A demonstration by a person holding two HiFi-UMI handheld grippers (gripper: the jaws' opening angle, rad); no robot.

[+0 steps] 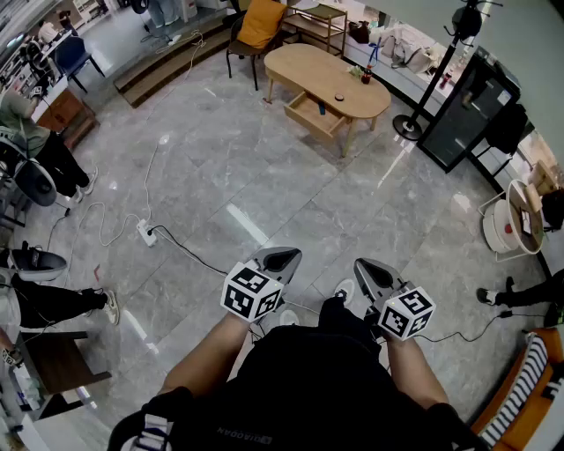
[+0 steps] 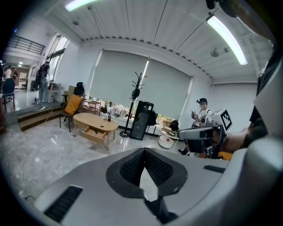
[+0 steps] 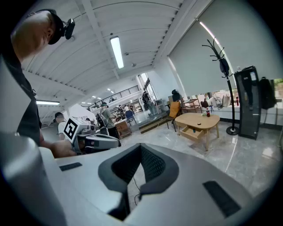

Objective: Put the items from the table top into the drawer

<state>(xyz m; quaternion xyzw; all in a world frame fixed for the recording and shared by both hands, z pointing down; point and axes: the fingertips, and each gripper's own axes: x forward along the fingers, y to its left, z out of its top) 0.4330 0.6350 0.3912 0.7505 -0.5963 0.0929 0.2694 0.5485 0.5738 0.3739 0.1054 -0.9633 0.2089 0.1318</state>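
Note:
The oval wooden table (image 1: 326,75) stands far off across the floor, its drawer (image 1: 313,113) pulled open with a small dark item inside. On the top are a red-capped bottle (image 1: 366,75) and a small dark round item (image 1: 339,97). My left gripper (image 1: 280,261) and right gripper (image 1: 366,271) are held close to my body, both shut and holding nothing. The left gripper view shows the table (image 2: 95,121), the drawer (image 2: 93,132) and the bottle (image 2: 109,117) beyond the left gripper (image 2: 143,152). In the right gripper view the table (image 3: 197,120) lies past the right gripper (image 3: 140,150).
A chair with an orange jacket (image 1: 260,22) stands behind the table. A coat stand (image 1: 441,62) and a black cabinet (image 1: 471,106) are to the table's right. A power strip with cables (image 1: 145,233) lies on the grey tiled floor. Seated people are at the left.

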